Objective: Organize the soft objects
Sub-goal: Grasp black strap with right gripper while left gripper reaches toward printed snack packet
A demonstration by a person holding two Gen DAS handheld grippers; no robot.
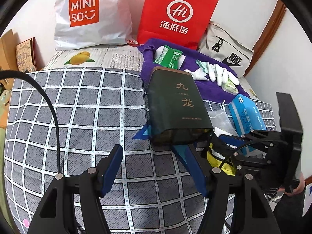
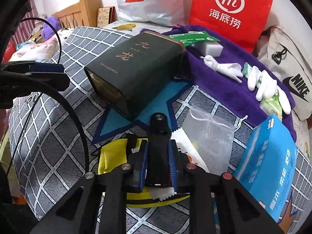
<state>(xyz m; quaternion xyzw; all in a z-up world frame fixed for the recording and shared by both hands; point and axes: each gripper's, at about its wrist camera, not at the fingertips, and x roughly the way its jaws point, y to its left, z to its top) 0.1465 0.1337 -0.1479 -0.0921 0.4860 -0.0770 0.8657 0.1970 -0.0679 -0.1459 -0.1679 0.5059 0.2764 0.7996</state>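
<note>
The right claw (image 2: pixel 156 163) is seen closed on a black clip (image 2: pixel 159 136), directly above a yellow pouch (image 2: pixel 111 156) on the checked bed cover (image 2: pixel 58 136). The left claw (image 1: pixel 154 167) is held open over bare cover. Just beyond lies a dark green box (image 2: pixel 136 68), then white gloves (image 2: pixel 265 85) on a purple towel (image 2: pixel 224 81).

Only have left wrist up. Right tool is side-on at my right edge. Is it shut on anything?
Observer: Yes. The right tool has its pads shut on a black tab-like piece that stands up over the yellow pouch.
Operator: Blue corner under the dark box, what is it?
Observer: A teal star lying flat on the checked cover; the dark box lies on its side across it.
Operator: Anything beyond the far left of the bed?
Observer: A wooden slatted frame, with a purple plush beside it.
</note>
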